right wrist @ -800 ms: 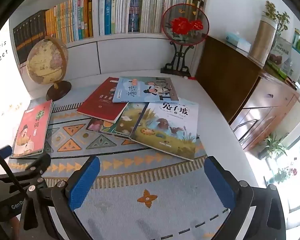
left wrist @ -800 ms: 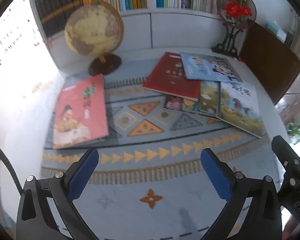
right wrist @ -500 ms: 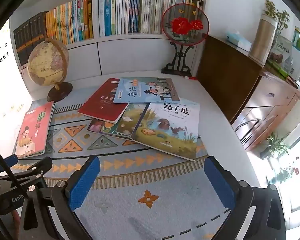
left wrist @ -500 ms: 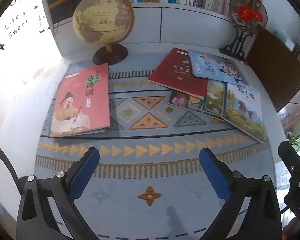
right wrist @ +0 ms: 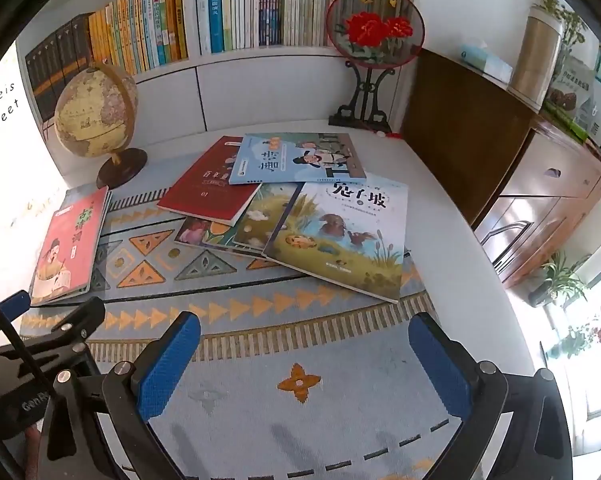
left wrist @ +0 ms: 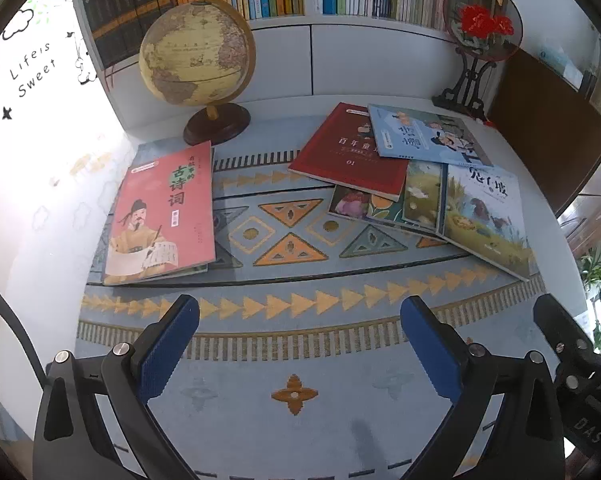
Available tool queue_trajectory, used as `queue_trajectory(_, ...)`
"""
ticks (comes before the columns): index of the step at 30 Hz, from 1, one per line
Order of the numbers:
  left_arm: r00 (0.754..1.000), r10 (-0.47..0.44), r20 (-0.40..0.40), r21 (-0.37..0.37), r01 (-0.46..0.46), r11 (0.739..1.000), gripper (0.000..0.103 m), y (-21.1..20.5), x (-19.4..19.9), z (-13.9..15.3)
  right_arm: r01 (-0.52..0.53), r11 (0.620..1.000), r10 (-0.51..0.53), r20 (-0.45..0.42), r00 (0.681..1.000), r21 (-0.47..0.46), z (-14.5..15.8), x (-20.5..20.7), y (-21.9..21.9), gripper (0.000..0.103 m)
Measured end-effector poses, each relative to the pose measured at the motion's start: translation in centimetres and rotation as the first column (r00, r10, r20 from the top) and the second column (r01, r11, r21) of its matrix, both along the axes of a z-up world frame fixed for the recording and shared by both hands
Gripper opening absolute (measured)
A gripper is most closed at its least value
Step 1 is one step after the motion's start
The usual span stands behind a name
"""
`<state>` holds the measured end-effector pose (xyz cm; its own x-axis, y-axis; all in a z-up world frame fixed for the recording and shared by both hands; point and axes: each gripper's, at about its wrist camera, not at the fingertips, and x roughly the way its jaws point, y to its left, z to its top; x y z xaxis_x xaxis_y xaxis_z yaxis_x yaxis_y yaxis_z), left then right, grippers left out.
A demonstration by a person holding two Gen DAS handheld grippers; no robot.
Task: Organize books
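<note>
Both grippers hung over the near end of the mat, holding nothing. The left gripper (left wrist: pixel 300 320) had its jaws wide apart, the ribbed blue pads (left wrist: pixel 168 344) facing each other across bare weave. The right gripper (right wrist: pixel 304 340) stood the same way, spread and empty, its black frame studded with round silver bolts.

The books lay flat on a woven blue-grey mat (left wrist: pixel 296 344) patterned with orange triangles, diamonds and a striped border. A glossy pink book (left wrist: pixel 164 212) with a robed figure on its cover sat alone at the left, resting on a thinner volume whose edges showed beneath it. Well apart to the right was a loose, overlapping pile: a dark red book (left wrist: pixel 348 156), a pale blue book (left wrist: pixel 424 136) lying partly on top of it, a duck-pond book (right wrist: pixel 340 236) nearest the right edge, and two more picture books (right wrist: pixel 236 228) half buried between them.

Behind, a round yellowed globe (left wrist: pixel 196 52) stood on a turned dark wood base, and a circular fan screen (right wrist: pixel 374 28) with red flowers rose from a black carved stand. Upright spines filled the white shelf (right wrist: pixel 260 52).
</note>
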<state>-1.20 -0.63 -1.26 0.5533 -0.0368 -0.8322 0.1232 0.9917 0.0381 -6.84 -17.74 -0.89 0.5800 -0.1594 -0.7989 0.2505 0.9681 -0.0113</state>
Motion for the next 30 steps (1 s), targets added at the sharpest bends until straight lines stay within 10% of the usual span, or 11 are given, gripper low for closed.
queue_trajectory(30, 0.998, 0.003, 0.069, 0.056, -0.007, 0.998, 0.101, -0.4, 0.1, 1.1, -0.028, 1.000, 0.028, -0.024, 0.999, -0.003, -0.6, 0.7, 0.3, 0.103)
